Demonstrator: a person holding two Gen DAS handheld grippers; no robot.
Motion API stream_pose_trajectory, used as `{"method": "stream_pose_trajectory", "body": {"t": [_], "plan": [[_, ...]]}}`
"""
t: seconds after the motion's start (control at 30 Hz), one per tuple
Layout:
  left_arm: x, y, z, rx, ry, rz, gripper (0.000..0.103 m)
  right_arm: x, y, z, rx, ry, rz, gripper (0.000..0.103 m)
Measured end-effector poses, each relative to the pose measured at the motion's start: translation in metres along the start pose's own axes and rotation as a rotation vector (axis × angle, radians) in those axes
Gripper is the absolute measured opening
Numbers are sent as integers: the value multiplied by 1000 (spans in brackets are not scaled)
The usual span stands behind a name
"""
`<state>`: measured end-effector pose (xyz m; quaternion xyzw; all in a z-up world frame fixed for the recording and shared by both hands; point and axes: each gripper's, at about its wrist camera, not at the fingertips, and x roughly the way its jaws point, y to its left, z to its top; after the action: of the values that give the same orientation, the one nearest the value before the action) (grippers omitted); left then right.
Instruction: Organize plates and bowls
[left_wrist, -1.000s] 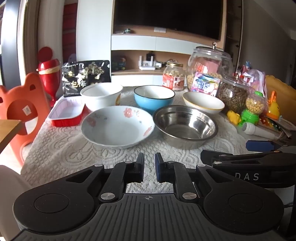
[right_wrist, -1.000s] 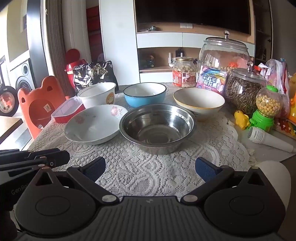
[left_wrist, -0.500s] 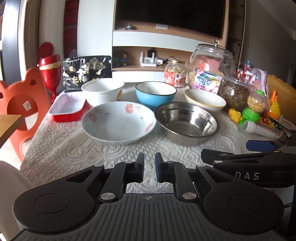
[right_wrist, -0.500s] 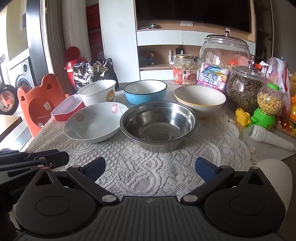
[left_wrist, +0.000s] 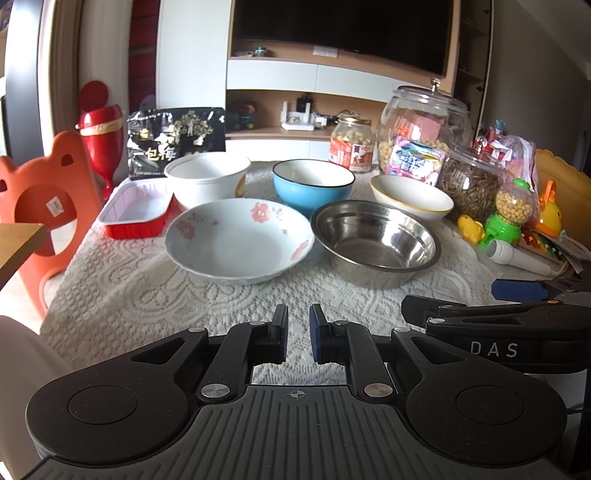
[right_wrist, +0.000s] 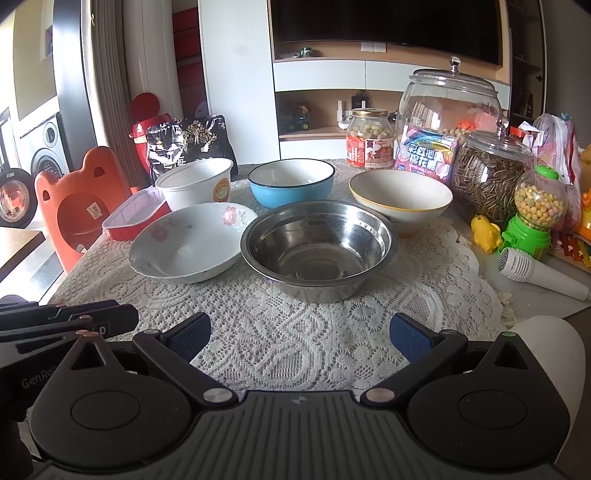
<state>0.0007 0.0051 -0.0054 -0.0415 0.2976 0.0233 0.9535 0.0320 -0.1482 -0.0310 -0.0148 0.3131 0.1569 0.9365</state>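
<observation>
**5 bowls on the lace cloth, both grippers held short of them**

A white lace tablecloth (right_wrist: 295, 332) covers the table. In front, the floral porcelain bowl (left_wrist: 238, 240) sits just left of the stainless steel bowl (right_wrist: 319, 247). Behind them stand 3 more: a white paper bowl (left_wrist: 207, 179) at left, a blue bowl (right_wrist: 291, 182) in the middle, a white yellow-rimmed bowl (right_wrist: 400, 199) at right. A red foil tray (left_wrist: 136, 214) lies beside the paper bowl.

The right gripper (right_wrist: 300, 332) hangs over the cloth near the steel bowl, jaws spread wide, holding nothing. The left gripper (left_wrist: 298, 332) has its jaws nearly together with a narrow gap, empty.
</observation>
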Motion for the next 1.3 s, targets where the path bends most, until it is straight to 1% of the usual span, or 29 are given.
{"method": "stream_pose_trajectory", "body": {"t": [0.6,1.3], "plan": [[3,1,-1,-14,21,-9,15,2,2,-1,-4,12,0,103],[3,2,-1,-15,20,-10,15,3,3,-3,-1,18,1,103]]}}
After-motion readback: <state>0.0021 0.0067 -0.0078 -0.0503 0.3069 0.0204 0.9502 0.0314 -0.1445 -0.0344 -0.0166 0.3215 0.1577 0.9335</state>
